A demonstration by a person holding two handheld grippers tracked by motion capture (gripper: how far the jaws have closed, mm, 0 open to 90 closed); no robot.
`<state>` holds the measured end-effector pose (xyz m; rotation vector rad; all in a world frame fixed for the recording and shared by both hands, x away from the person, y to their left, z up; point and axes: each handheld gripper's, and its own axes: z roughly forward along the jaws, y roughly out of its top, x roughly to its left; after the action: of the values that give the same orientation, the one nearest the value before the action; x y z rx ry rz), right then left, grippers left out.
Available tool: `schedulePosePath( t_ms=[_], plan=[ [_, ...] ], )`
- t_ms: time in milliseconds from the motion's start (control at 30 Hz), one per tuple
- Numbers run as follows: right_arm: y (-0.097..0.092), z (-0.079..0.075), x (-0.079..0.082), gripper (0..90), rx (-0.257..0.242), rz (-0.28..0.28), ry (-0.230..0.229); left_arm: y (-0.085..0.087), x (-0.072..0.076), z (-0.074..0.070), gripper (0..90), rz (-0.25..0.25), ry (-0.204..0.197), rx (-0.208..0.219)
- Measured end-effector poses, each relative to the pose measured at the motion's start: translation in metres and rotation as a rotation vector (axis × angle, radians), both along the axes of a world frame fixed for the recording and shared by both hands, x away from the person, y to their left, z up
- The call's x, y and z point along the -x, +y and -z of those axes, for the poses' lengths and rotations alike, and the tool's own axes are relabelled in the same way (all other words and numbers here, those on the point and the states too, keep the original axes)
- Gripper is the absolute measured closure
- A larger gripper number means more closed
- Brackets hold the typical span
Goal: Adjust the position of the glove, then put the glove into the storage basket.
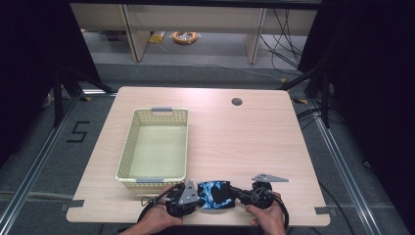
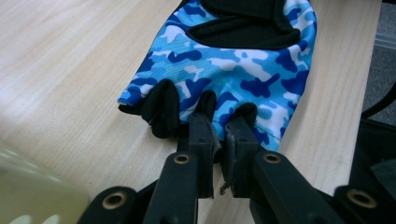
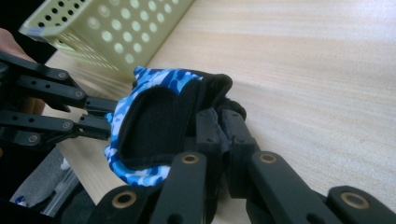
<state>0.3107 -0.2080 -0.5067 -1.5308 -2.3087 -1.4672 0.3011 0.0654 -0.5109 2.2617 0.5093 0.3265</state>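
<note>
we are gripping a blue camouflage glove [image 1: 214, 195] at both ends, close to the near edge of the tabletop [image 1: 244, 142] and just off the near right corner of the yellow basket [image 1: 128, 147]. the left gripper [image 2: 218, 135] is pinching the finger-end hem, its jaws pressed together on the fabric. the right gripper [image 3: 219, 128] is clamping the black cuff end in the same way, jaws tight on the folded cloth. the glove is stretching between the two grippers; from the high view it seems to be at or just above the wood, and we cannot tell which. we are judging this as the grasp step, with the carry not yet begun. the next move is calling for both hands to rise together, keeping the glove taut, to travel left and away over the basket's near rim, and then for both grips to let go so it drops inside.
</note>
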Motion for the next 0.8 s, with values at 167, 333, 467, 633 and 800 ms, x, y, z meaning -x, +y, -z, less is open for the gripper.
schedulePosePath(
  t_ms=[167,333,467,633,800],
  plan=[
    [-0.004,-0.006,0.002,87.3,-0.026,0.01,-0.017,0.001,0.0,-0.003,83.0,0.011,-0.005,0.009],
    [-0.002,-0.011,0.003,87.3,-0.024,0.007,-0.032,0.002,-0.001,-0.008,83.3,0.003,-0.021,0.028],
    [-0.004,-0.014,0.003,87.3,-0.028,0.003,-0.059,0.002,0.0,-0.014,83.3,0.011,-0.022,0.021],
    [-0.005,-0.021,0.005,87.3,-0.021,0.002,-0.078,0.003,0.003,-0.018,83.2,0.007,-0.038,0.046],
    [0.0,-0.029,0.008,87.3,-0.025,0.011,-0.08,0.006,0.005,-0.027,83.6,0.007,-0.059,0.055]
  ],
)
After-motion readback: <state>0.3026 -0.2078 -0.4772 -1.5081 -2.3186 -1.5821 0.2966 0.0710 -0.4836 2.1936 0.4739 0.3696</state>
